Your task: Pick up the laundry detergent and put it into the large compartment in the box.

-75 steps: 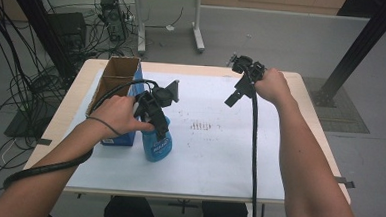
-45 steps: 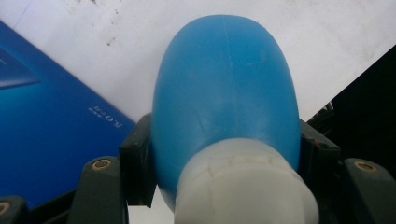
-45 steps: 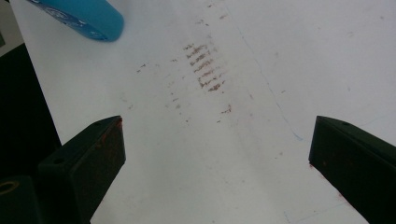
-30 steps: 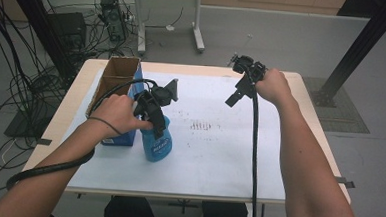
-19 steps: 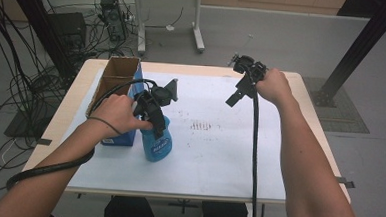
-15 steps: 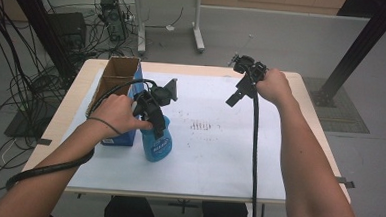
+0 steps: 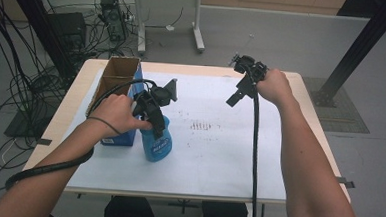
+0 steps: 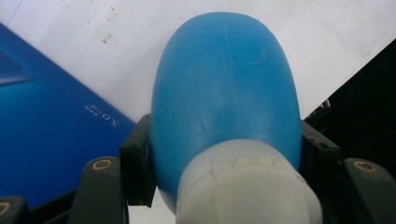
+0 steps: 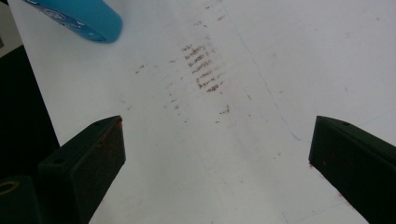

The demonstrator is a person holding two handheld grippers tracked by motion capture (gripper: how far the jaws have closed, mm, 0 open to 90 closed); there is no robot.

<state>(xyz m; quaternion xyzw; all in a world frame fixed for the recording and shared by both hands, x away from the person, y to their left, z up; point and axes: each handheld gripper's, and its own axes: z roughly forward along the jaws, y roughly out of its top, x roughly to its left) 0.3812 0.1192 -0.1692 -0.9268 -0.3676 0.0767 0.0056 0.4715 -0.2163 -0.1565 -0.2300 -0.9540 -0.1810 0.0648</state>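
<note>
One blue spray bottle [image 7: 156,141], one cardboard box [image 7: 116,75], one blue carton [image 7: 121,136] and two tools.

**Blue bottle clamped at the shoulder**

A rounded blue plastic bottle [image 8: 224,88] with a whitish translucent neck [image 8: 247,186] is gripped between the two black jaws, pressed on both sides. A dark blue printed box [image 8: 42,140] is seen just beside it on the white counter [image 8: 327,32].

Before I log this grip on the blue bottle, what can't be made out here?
- Blue bottle: label print too small in the high view.
- Its top: hidden there by the left claw.
- Cardboard box: its inside hidden by its walls in the high view.
</note>
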